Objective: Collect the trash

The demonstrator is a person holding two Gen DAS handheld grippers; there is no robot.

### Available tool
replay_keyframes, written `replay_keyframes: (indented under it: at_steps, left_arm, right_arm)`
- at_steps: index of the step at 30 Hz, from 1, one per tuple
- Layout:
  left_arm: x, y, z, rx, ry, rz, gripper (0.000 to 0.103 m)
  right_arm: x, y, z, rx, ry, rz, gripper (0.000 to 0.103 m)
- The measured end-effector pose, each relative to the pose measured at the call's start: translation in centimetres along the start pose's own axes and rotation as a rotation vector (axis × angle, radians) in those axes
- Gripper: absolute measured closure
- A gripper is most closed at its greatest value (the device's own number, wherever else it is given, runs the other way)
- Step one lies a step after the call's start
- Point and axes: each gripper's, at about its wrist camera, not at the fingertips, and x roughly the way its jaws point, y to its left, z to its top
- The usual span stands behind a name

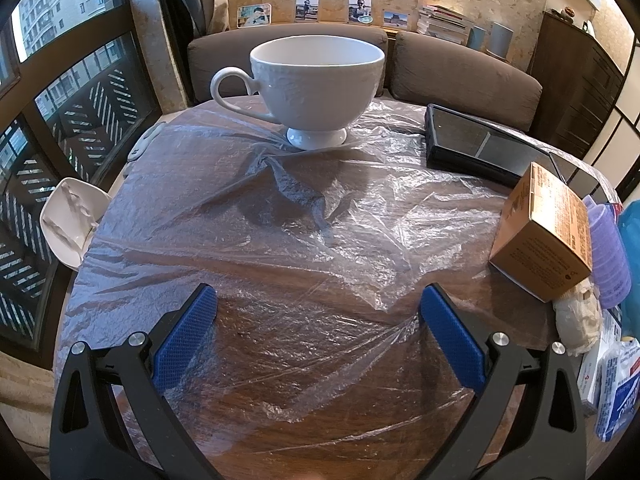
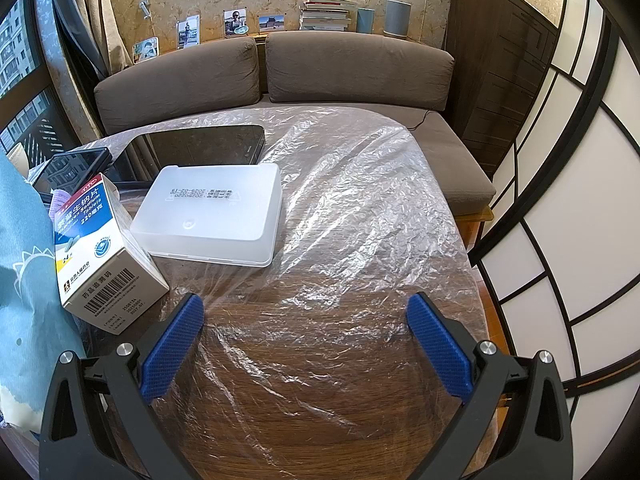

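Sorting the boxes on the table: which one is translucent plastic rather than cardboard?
The flat white box behind the blue-and-white medicine carton; it is frosted plastic, while the cartons, including the brown one, are printed cardboard.

Blue cloth (image 2: 24, 264) cut off at left edge; packets (image 1: 612, 392) cropped at right edge, print unreadable.

Left gripper (image 1: 318, 300) and right gripper (image 2: 306, 310) both spread wide, empty

Daylit, sharp, plastic sheet (image 1: 304, 216) glare, fisheye-warped edges
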Motion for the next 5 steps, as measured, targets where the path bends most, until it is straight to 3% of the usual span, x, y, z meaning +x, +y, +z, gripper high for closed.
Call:
replay_keyframes:
  at_steps: [5]
  left_arm:
    - [0.00,0.30,0.08,0.000,0.000,-0.002,0.001]
  right_arm:
    - [0.01,-0.01,-0.01,0.000,0.000,0.000,0.004]
